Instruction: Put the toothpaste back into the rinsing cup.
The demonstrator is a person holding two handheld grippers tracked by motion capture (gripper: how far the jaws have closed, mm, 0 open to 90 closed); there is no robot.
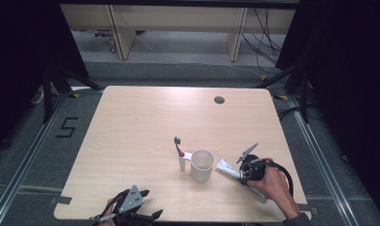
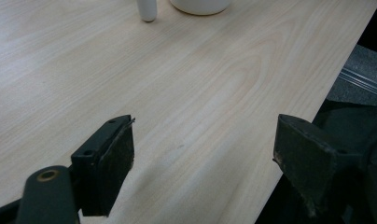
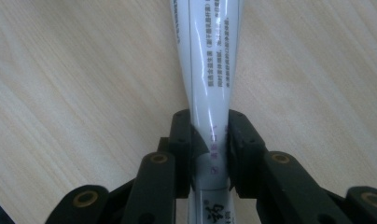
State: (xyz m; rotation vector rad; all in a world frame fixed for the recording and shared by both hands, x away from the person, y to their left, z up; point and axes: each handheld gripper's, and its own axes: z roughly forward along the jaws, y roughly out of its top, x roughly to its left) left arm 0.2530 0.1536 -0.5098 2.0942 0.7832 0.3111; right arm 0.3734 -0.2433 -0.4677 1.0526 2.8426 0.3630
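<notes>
One toothpaste tube [image 3: 210,70], white with small printed text, is what we see in hand: it lies flat on the desk near the right edge, toward the near right corner, just right of the cup. The right gripper [image 3: 210,149] is clenched on it, pads pressing both sides of the tube near its crimped flat end. In the high view the tube [image 1: 227,168] sticks out from the right gripper [image 1: 244,175] toward the cup; its far part is under the person's hand [image 1: 272,184], cut off from us. The print is too small for us to read.

One white cup [image 1: 201,165] stands upright around the middle of the near half of the desk [image 1: 146,117]. One toothbrush [image 1: 179,147] stands tilted in one small white holder [image 1: 182,163], just left of the cup; touching or not, we cannot tell. In the left gripper view the cup and holder are cut off by the top edge.

One left gripper [image 2: 203,163] rests at the near edge, left of middle, jaws wide apart, nothing between them, bare wood below. In the high view the left gripper [image 1: 131,202] is partly cut off by the bottom edge.

One dark round hole [image 1: 219,100] sits near the far edge, right of middle.
</notes>
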